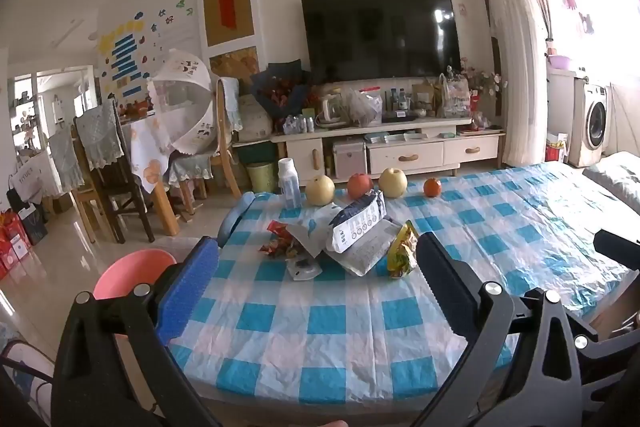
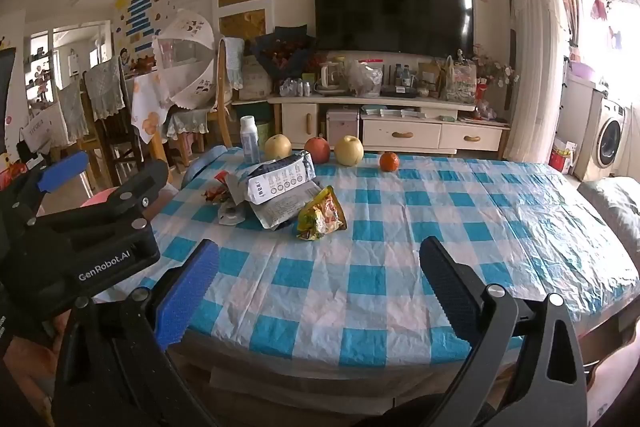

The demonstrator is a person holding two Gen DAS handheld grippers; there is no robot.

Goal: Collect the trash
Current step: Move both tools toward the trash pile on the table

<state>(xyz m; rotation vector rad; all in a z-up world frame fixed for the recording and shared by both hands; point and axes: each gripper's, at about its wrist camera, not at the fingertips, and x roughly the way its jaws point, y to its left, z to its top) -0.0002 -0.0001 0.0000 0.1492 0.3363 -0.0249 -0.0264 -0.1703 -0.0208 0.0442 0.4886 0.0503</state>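
A heap of trash lies at the table's far left: a yellow snack wrapper (image 1: pixel 402 251) (image 2: pixel 320 215), a grey-and-white bag (image 1: pixel 360 223) (image 2: pixel 280 179), a red wrapper (image 1: pixel 278 241) (image 2: pixel 216 193) and a small white packet (image 1: pixel 304 269) (image 2: pixel 232 215). My left gripper (image 1: pixel 318 247) hovers open over the near left part of the table, with the heap just beyond its tips. In the right wrist view the left gripper (image 2: pixel 124 163) shows at the left edge. My right gripper (image 2: pixel 320 243) is open above the table's front edge, short of the yellow wrapper. Nothing is held.
The table wears a blue-and-white checked cloth (image 2: pixel 440 227). A white bottle (image 2: pixel 250 141), two pears, an apple (image 2: pixel 318 149) and an orange (image 2: pixel 389 161) line its far edge. A pink basin (image 1: pixel 132 273) stands on the floor at the left. Chairs and a TV cabinet lie beyond.
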